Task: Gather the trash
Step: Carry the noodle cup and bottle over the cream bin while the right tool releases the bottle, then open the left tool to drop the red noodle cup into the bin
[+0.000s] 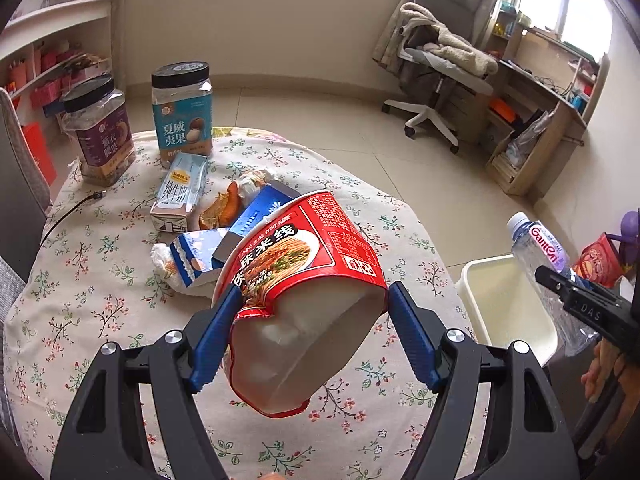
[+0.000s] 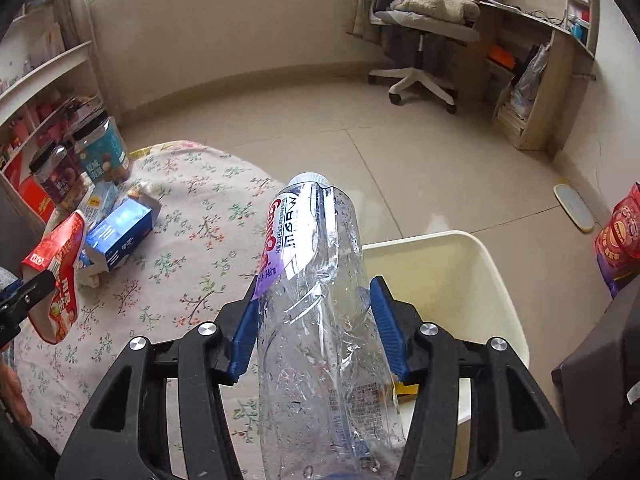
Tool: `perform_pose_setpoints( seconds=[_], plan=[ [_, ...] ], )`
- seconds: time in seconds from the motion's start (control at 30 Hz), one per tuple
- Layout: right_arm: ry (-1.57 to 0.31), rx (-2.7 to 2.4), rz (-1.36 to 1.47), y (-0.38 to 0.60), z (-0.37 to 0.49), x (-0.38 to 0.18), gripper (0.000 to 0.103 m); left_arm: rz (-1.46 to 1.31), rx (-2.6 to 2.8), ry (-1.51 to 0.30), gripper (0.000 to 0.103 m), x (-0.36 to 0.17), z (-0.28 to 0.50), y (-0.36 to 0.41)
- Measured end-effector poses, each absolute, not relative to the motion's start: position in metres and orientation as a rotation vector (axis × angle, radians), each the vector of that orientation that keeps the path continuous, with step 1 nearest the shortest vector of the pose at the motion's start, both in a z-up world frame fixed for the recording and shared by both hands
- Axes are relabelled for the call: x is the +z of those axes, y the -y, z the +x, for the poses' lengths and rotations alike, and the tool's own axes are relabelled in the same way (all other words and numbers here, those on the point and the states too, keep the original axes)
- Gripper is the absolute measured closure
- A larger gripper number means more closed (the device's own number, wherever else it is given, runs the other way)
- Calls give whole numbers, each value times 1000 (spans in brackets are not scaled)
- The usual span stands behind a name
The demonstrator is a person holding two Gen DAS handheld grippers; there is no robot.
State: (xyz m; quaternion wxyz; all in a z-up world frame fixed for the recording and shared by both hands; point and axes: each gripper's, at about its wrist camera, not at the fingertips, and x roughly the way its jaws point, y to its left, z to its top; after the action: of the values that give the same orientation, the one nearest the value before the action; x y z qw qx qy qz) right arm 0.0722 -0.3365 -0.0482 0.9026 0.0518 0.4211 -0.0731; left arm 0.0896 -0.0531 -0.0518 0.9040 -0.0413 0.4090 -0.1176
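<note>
1. While the right gripper (image 2: 314,320) clamps the clear water bottle (image 2: 320,312) at mid-body, the bottle's long axis runs along the fingers, cap pointing away and upward, above the cream bin (image 2: 496,280) beside the table (image 1: 100,320).
2. The left gripper (image 1: 314,316) clamps one red noodle cup (image 1: 304,300) above the table, its open mouth facing the camera.
3. Count on table: two black-lidded jars, one milk carton (image 1: 178,200).

Each camera looks down along its own claw, close over the desk (image 1: 100,320), both views sharing the bin (image 2: 460,264) beside the desk.
</note>
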Motion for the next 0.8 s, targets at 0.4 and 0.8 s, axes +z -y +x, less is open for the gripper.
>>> perform_pose_setpoints(
  seconds=[0.4, 0.8],
  plan=[
    [-941, -338, 223, 418, 66, -65, 51, -35, -361, -861, 30, -50, 97, 133],
    [-833, -580, 240, 476, 31, -40, 8, -66, -574, -987, 30, -70, 116, 257]
  ],
)
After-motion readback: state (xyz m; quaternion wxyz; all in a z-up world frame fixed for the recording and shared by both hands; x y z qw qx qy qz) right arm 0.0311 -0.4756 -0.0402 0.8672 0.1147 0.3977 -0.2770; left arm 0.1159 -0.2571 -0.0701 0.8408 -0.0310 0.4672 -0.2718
